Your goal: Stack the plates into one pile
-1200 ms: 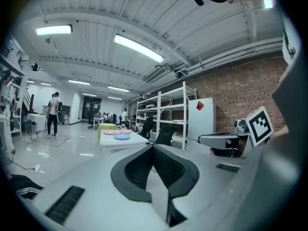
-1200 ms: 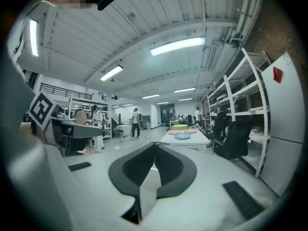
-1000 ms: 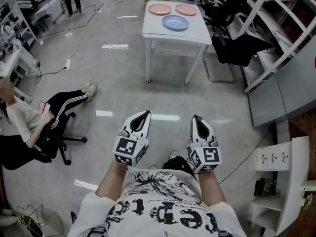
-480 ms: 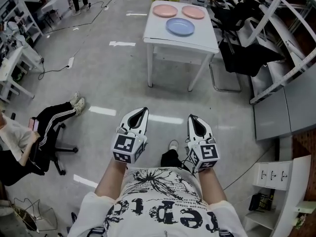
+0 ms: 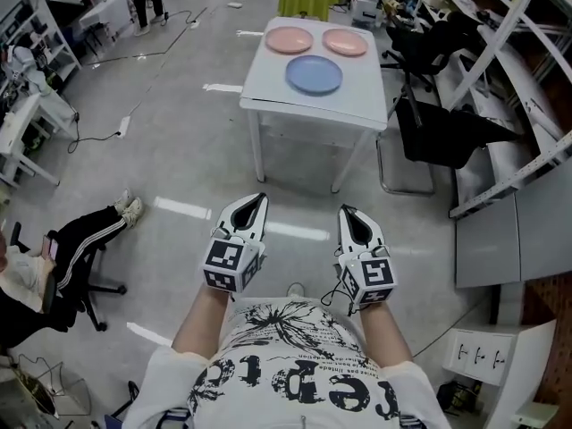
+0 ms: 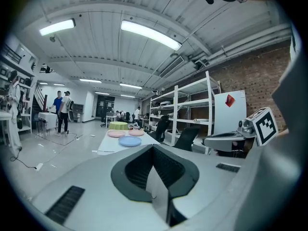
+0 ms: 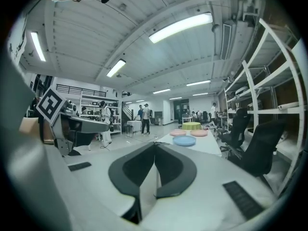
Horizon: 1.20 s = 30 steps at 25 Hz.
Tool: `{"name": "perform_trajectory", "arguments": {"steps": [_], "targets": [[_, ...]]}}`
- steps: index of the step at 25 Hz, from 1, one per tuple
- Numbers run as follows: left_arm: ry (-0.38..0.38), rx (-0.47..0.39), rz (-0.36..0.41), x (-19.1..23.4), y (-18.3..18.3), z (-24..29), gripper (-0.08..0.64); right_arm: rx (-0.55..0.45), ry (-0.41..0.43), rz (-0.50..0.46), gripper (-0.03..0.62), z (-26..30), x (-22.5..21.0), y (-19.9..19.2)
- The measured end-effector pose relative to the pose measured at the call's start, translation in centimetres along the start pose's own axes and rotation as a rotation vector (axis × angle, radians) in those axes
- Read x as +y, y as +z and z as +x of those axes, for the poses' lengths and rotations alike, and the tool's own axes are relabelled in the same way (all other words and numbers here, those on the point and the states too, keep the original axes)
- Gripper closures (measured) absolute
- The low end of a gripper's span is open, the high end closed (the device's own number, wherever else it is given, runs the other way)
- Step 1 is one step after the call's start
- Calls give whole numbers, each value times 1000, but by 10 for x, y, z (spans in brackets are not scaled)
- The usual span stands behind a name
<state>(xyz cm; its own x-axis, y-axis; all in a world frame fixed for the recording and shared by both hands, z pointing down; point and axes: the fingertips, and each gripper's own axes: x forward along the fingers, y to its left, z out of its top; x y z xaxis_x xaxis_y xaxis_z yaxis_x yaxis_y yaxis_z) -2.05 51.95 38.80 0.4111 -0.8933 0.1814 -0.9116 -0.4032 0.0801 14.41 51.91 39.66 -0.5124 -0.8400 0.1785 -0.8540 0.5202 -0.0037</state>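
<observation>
Plates are counted at three, none resting on another. All three lie flat on one white table (image 5: 357, 101), well ahead of both grippers. Taken from left to right, the left pink plate (image 5: 289, 39) is found at the far edge, the blue plate (image 5: 314, 74) nearer the front edge, and the right pink plate (image 5: 345, 42) at the far edge again.

Across the wider floor, one seated person (image 5: 80, 235) is noted at the left margin. The left gripper (image 5: 257, 202) is held low in front of the body, its jaws closed together with nothing between them. The right gripper (image 5: 347, 213) is held beside it, apart from it, jaws likewise closed and empty. Both are pointed toward the table. One black chair (image 5: 447, 137) is recorded just right of the table, and white shelving (image 5: 518, 25) is seen along the right side.
</observation>
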Motion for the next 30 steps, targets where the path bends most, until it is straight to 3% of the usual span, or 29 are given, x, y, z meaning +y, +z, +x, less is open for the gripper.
{"name": "perform_trajectory", "arguments": {"steps": [4, 11, 15, 22, 30], "targets": [[10, 12, -6, -4, 5, 52, 557, 6, 11, -2, 584, 28, -45, 3], [20, 46, -10, 23, 3, 114, 557, 26, 14, 25, 584, 83, -83, -2], [-7, 31, -84, 45, 12, 164, 557, 32, -4, 25, 584, 127, -111, -2], [-31, 36, -93, 113, 35, 258, 557, 16, -46, 31, 584, 227, -151, 21], [-34, 50, -110, 233, 68, 378, 557, 42, -58, 45, 584, 385, -186, 54]]}}
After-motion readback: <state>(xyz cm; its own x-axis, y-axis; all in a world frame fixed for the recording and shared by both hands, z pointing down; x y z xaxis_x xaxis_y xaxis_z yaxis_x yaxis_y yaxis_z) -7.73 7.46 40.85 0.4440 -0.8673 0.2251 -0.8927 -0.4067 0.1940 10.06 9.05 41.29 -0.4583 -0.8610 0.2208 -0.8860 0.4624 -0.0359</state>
